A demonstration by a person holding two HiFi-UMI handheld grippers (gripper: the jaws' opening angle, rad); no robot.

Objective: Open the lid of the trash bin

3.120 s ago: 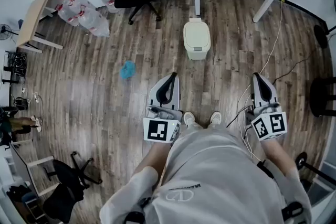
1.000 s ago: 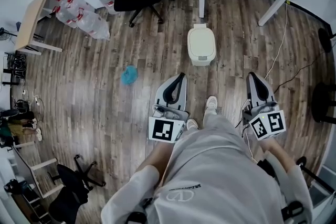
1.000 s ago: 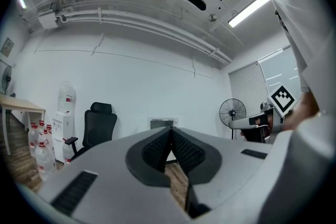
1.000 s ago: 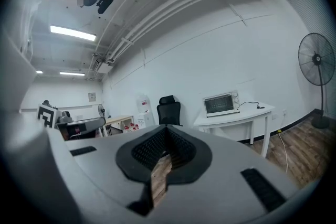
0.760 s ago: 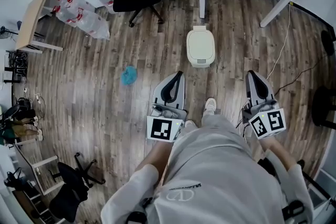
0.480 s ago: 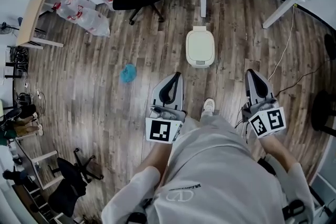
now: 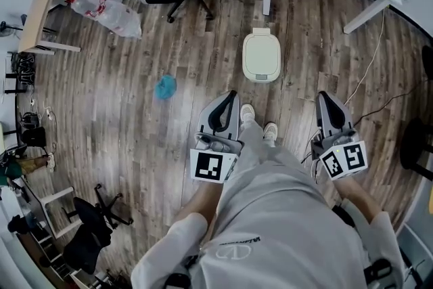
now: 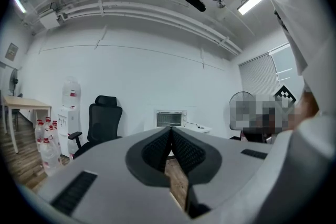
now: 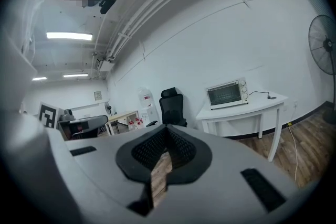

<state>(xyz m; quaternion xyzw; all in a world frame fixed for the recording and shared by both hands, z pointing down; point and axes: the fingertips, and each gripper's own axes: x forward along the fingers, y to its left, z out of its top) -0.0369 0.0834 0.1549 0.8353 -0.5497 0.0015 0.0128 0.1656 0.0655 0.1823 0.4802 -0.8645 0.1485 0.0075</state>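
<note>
The white trash bin (image 7: 261, 61) sits with its lid (image 7: 260, 51) closed on the wood floor (image 7: 135, 118) just past the person's shoes (image 7: 247, 113), and the left gripper (image 7: 229, 99) and right gripper (image 7: 326, 99) are both pinched closed on nothing, so a closed jaw might slip off the smooth lid or tip the bin

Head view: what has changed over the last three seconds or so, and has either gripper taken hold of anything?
The person has stepped forward: the white shoes now sit ahead between the grippers, nearer the cream lidded trash bin. Nothing was taken hold of or let go. The left gripper and right gripper stay shut and empty, the bin stays closed, and the crumpled blue object on the wooden floor has not moved.
</note>
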